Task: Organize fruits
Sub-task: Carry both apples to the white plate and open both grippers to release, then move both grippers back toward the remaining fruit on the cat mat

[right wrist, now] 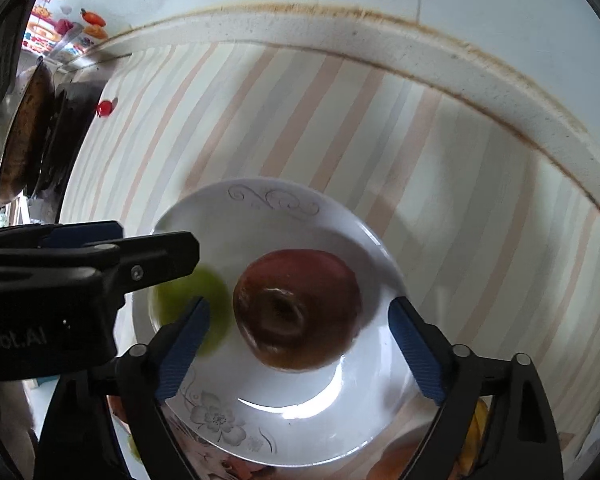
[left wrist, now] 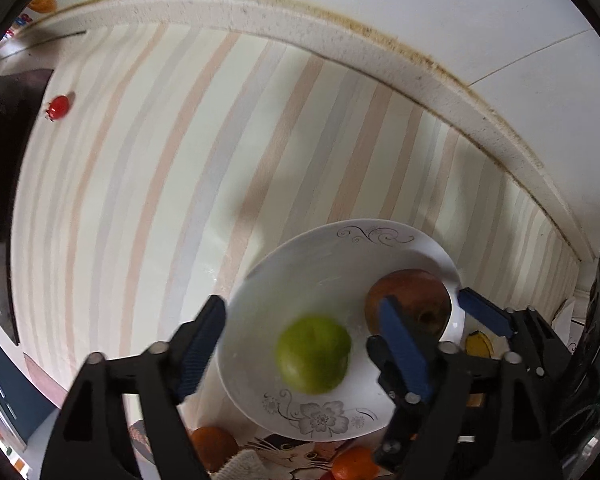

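Observation:
A white flower-patterned plate (left wrist: 300, 272) (right wrist: 260, 220) holds a green apple (left wrist: 314, 354) (right wrist: 216, 296) and a red apple (left wrist: 410, 300) (right wrist: 298, 308) lying stem end up. My left gripper (left wrist: 300, 308) points straight down over the green apple. It is open, with both blue pads clear of the fruit. My right gripper (right wrist: 298, 308) straddles the red apple and is open, with a gap on each side. A black finger (right wrist: 156, 258) of the left gripper crosses the right wrist view and covers part of the green apple.
The plate rests on a cat-print mat (left wrist: 296, 456) on a striped counter cloth (left wrist: 220, 140). Oranges (left wrist: 212, 446) and a yellow fruit (left wrist: 478, 344) lie by the plate's near edge. A small red fruit (left wrist: 59, 106) (right wrist: 105, 108) sits far left, near a wok (right wrist: 24, 128).

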`<state>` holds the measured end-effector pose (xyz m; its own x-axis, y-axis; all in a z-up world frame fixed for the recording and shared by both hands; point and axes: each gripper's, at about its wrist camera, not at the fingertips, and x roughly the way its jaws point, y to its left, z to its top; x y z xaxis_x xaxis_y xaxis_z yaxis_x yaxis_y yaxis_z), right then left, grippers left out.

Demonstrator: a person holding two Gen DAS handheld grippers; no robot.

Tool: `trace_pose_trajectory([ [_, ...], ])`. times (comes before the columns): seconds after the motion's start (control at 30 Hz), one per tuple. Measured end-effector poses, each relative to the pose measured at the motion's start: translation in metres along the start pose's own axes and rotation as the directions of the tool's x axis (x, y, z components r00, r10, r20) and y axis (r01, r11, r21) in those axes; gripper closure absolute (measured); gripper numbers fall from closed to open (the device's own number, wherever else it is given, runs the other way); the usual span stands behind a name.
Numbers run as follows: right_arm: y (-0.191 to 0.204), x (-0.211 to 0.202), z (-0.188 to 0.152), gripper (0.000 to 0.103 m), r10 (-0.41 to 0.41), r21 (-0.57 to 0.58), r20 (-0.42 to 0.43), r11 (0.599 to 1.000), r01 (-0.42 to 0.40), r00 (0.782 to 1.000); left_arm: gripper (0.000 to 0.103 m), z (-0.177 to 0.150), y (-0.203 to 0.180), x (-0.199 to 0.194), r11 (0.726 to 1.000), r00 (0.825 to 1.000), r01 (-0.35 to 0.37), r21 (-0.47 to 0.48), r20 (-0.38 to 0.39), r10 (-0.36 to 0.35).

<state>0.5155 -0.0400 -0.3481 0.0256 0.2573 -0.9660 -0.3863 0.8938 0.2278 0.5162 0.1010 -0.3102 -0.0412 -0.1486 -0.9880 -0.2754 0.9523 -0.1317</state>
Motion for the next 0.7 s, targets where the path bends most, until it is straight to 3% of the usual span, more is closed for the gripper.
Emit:
trace_pose_trajectory([
  [0.37, 0.006, -0.056, -0.043, 0.008, -0.080, 0.064, 0.075, 0.995, 0.076, 0.994, 0.019, -0.046, 0.018, -0.049, 1.000, 0.994, -0.003, 0.013, 0.113, 0.002],
  [0.7, 0.027, -0.117, -0.113, 0.008, -0.125, 0.119, 0.179, 0.987, 0.105, 0.976, 0.019, -0.117, 0.022, -0.098, 0.993, 0.957, -0.076, 0.087, 0.286, 0.048],
])
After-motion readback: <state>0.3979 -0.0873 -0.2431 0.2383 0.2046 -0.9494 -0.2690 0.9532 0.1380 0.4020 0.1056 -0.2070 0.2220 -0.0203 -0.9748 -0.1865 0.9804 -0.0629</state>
